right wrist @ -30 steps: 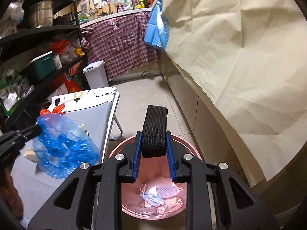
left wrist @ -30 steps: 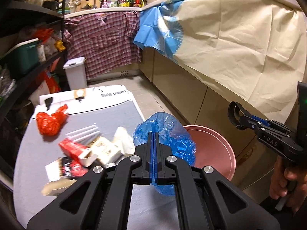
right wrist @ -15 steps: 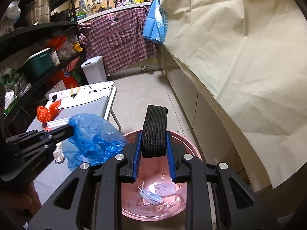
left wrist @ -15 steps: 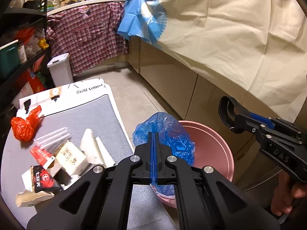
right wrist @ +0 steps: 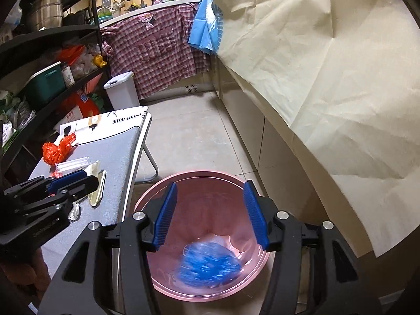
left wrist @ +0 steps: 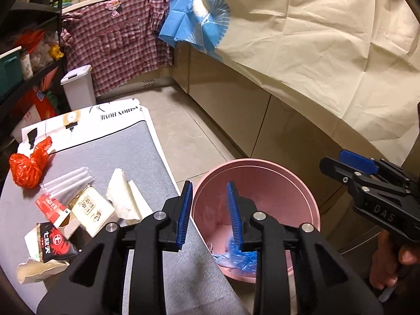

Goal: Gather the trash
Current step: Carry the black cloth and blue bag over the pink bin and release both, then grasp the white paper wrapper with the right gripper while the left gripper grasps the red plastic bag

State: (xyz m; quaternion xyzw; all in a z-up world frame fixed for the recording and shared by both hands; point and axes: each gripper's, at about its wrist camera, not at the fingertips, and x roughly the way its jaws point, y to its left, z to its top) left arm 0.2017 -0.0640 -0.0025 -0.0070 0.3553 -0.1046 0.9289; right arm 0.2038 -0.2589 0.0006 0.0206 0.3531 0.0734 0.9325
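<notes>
The remaining trash lies in a loose cluster on the grey desk [left wrist: 147,157]: a white folded wrapper [left wrist: 123,197], a cream packet [left wrist: 90,207], a red-and-white carton [left wrist: 52,208], a black-and-red packet [left wrist: 53,244], clear tubes [left wrist: 65,181] and, farthest off, an orange bag [left wrist: 27,165]. All of it sits to the left of the left claw [left wrist: 207,215] and slightly ahead. The wrapper is nearest, its long axis running away from the camera. The pink bin [left wrist: 288,178] stands on the floor just beside the desk's right edge, with blue plastic [right wrist: 210,265] lying blurred at its bottom.

The left claw hangs over the bin's near rim, jaws wide and empty. The right claw [right wrist: 210,212] points down into the bin, also spread wide, holding nothing. The left is plainly nearer the pile; I judge it should swing leftward to the wrapper.
</notes>
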